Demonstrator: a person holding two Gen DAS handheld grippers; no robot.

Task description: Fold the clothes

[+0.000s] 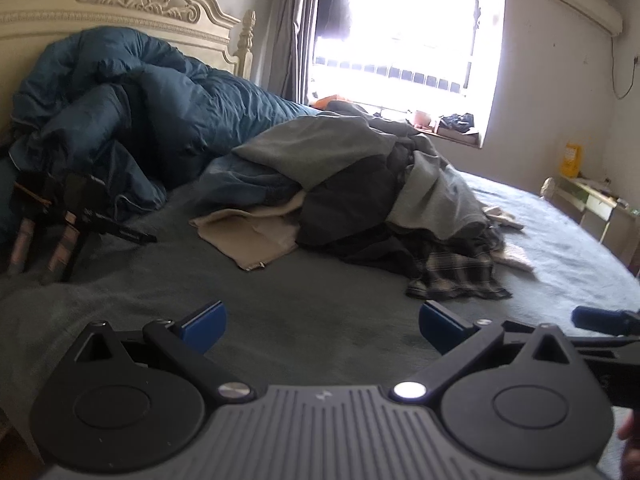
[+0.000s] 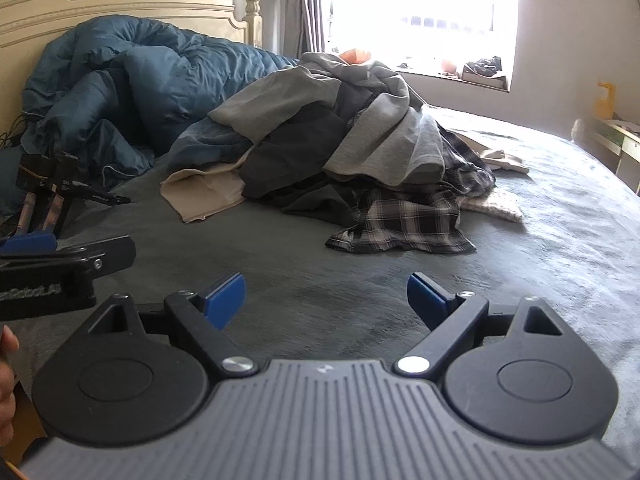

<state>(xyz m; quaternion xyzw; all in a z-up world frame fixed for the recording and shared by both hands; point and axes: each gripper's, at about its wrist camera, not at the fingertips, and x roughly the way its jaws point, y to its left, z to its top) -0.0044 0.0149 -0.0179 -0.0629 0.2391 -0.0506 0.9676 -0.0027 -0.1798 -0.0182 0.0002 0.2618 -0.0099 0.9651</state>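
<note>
The bedsheet (image 2: 520,264) is a dull grey-green, and the heap of clothes at twelve o'clock on it mixes a light grey top (image 2: 392,148), a charcoal garment (image 2: 296,160), a beige piece (image 2: 200,196) at its nine o'clock edge and a black-and-white plaid shirt (image 2: 404,224) at its six o'clock edge. At ten o'clock a teal-blue quilt (image 1: 132,112) lies bunched against a cream headboard (image 1: 132,4) carved with scrolls. Both the left gripper (image 1: 322,326) and the right gripper (image 2: 326,300) are black with blue pads (image 2: 224,300) and a ribbed grey body.
</note>
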